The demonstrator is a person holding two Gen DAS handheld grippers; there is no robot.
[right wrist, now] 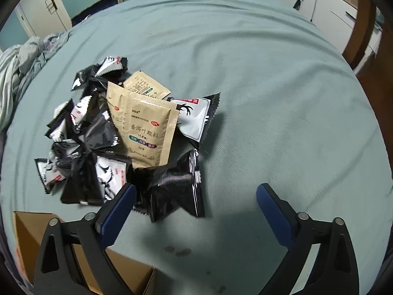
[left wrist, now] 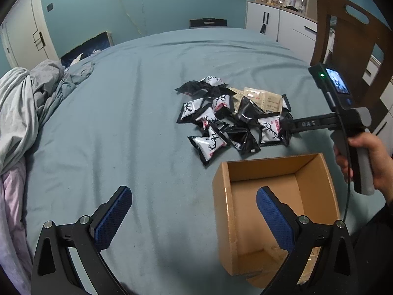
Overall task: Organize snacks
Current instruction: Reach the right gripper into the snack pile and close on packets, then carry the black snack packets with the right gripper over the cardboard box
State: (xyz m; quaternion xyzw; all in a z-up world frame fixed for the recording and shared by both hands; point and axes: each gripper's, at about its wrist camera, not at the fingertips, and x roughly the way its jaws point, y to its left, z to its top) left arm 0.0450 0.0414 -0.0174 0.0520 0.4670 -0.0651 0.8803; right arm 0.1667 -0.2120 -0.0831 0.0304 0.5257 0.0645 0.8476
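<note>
Snack packets heaped on a blue-grey bed, an open carton beside them.

A rumpled blanket (left wrist: 22,103) lies at nine o'clock on the bedsheet (left wrist: 127,113); white cabinets (left wrist: 277,22) and a wooden chair (left wrist: 348,36) stand at one to two o'clock. The snack pile (left wrist: 228,118), with tan sachets (right wrist: 147,127) on top, sits at centre, the cardboard box (left wrist: 275,211) at five o'clock of it. The box floor is partly hidden behind a finger. The left gripper (left wrist: 194,213) is spread wide and holds nothing, one finger over the box. The right gripper (right wrist: 196,209) is spread wide and holds nothing, its left finger at a black packet's (right wrist: 174,191) edge; contact unclear.
</note>
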